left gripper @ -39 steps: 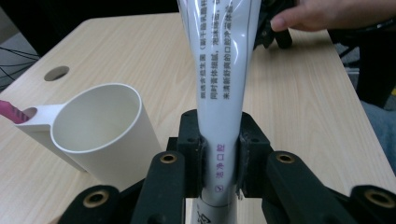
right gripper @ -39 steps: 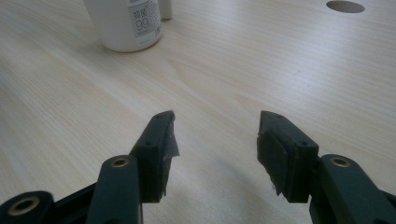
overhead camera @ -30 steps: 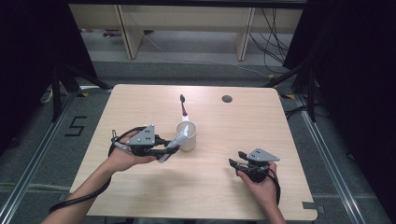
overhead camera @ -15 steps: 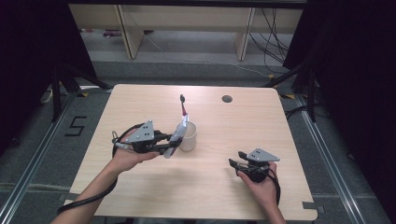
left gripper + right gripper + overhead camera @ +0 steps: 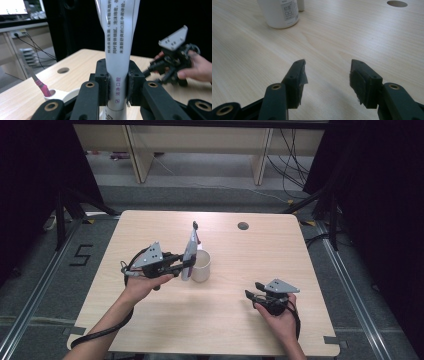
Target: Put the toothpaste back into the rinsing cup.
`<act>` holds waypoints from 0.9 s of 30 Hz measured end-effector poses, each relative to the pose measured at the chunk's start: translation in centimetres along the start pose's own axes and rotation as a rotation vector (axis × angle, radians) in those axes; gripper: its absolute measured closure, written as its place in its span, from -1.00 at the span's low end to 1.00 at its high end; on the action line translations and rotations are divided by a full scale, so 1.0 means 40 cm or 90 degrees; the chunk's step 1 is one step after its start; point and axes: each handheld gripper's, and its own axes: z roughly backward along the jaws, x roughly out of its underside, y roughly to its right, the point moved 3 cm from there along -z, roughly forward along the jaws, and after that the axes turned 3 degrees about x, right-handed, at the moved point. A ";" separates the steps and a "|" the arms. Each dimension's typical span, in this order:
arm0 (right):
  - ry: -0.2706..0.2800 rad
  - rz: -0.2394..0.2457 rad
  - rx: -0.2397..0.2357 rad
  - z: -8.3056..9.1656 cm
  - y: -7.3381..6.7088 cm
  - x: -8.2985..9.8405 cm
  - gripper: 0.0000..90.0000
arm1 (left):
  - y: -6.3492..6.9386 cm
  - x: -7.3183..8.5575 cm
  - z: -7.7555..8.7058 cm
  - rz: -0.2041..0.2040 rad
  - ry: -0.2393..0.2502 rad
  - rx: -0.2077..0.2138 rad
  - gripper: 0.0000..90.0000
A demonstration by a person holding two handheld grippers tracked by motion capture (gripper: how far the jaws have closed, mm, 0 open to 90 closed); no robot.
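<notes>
My left gripper (image 5: 184, 263) is shut on a white tube (image 5: 189, 251) with printed text, which it holds nearly upright against the left side of a white cup (image 5: 202, 267). In the left gripper view the pads (image 5: 106, 85) press the tube (image 5: 118, 45) from both sides. A toothbrush (image 5: 40, 84) with a pink neck stands in the cup (image 5: 62, 95); its black end (image 5: 195, 225) shows above the tube. My right gripper (image 5: 249, 294) rests low at the front right of the table, open, with nothing between its jaws (image 5: 327, 75). The cup (image 5: 280, 12) stands far ahead of it.
The light wooden table (image 5: 280, 255) has a round cable hole (image 5: 243, 226) at the back right. Shelves and cables lie on the floor beyond the far edge. The other hand and its gripper (image 5: 172, 60) show at the right of the left gripper view.
The left gripper has raised the tube from a low slant beside the cup to nearly upright. The right gripper has stayed where it was.
</notes>
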 end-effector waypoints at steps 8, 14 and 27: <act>0.012 0.015 0.004 0.001 0.007 -0.001 0.05 | -0.011 -0.018 -0.013 0.010 0.027 -0.026 0.66; 0.012 0.016 -0.001 0.001 0.006 -0.001 0.05 | -0.017 -0.033 -0.023 0.018 0.051 -0.041 0.66; 0.004 0.012 0.003 0.001 0.000 0.000 0.05 | -0.026 -0.051 -0.063 0.014 0.073 -0.067 0.66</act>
